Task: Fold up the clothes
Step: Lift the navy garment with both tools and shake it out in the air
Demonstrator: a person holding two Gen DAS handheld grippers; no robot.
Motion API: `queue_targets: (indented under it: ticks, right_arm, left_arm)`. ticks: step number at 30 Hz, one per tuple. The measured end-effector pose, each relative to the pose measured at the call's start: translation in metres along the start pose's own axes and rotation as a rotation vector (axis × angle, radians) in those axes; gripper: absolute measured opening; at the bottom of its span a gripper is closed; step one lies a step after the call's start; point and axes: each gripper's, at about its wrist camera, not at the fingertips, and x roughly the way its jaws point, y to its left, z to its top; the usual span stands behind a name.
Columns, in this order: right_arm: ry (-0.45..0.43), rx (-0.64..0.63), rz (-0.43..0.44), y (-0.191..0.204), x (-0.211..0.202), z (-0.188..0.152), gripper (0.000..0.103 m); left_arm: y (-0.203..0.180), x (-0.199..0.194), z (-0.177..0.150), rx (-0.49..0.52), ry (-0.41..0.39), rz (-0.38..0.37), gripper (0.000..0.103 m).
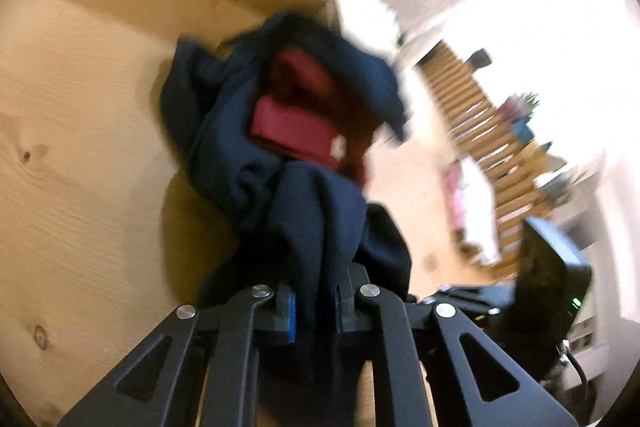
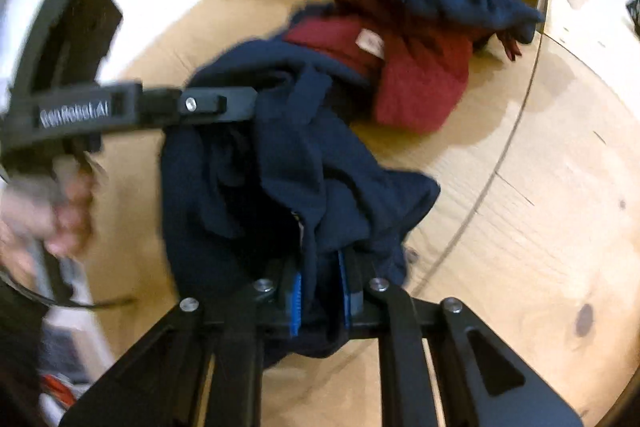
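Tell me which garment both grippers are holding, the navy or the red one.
The navy garment: both the left gripper and right gripper pinch its fabric. The red garment lies ungripped beyond it.

left wrist: close, table-facing | right wrist: same | shared: navy garment (image 1: 304,155) (image 2: 280,163)

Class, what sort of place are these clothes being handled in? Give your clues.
Probably a home room. A pale wooden table holds a navy garment and a red garment; a slatted wooden shelf with a potted plant stands behind.
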Motion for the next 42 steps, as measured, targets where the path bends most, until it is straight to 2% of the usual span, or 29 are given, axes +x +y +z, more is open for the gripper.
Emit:
queue_targets:
  ticks: [2,7,12,16,18,21,23,25,30,35,37,39,42]
  right_arm:
    - [-0.086,0.018,0.033,0.007,-0.029,0.011,0.012]
    - [-0.306,-0.038,0.017,0.041,-0.128,0.048,0.012]
    - [-0.467,-0.083,0.007,0.064,-0.228,0.078,0.012]
    - [-0.596,-0.081,0.036,0.078,-0.282,0.094,0.012]
    - [-0.615,-0.075,0.020,0.089,-0.303,0.097,0.012]
    - [-0.613,-0.074,-0.025,0.103,-0.318,0.098,0.012]
    - [-0.631,-0.053,0.027,0.105,-0.326,0.096,0.012]
    - [-0.657,-0.070,0.044,0.109,-0.336,0.088,0.012]
    - [-0.699,-0.048,0.018,0.102,-0.377,0.058,0.011]
    - [-0.746,0.003,-0.026,0.082,-0.427,0.015,0.011]
    - [-0.762,0.024,-0.082,0.075,-0.442,-0.003,0.011]
    - [-0.756,0.063,-0.103,0.060,-0.451,-0.021,0.011]
    - [-0.690,0.113,-0.154,0.034,-0.444,-0.045,0.011]
  left_arm:
    - [-0.021,-0.020,0.012,0.037,-0.042,-0.028,0.011]
    - [-0.079,-0.077,0.050,0.132,-0.158,-0.076,0.011]
    - [-0.144,-0.146,0.094,0.212,-0.305,-0.104,0.011]
    - [-0.177,-0.200,0.111,0.235,-0.388,-0.135,0.011]
    - [-0.192,-0.221,0.113,0.255,-0.430,-0.131,0.011]
    - [-0.211,-0.239,0.115,0.270,-0.465,-0.076,0.011]
    - [-0.217,-0.248,0.112,0.260,-0.468,-0.088,0.011]
    - [-0.230,-0.260,0.103,0.304,-0.475,-0.084,0.011]
    - [-0.263,-0.272,0.086,0.381,-0.440,-0.088,0.011]
    - [-0.296,-0.262,0.070,0.447,-0.387,-0.168,0.011]
    - [-0.310,-0.245,0.061,0.481,-0.317,-0.221,0.011]
    - [-0.321,-0.219,0.045,0.547,-0.213,-0.240,0.011]
    - [-0.320,-0.172,0.016,0.581,-0.058,-0.257,0.011]
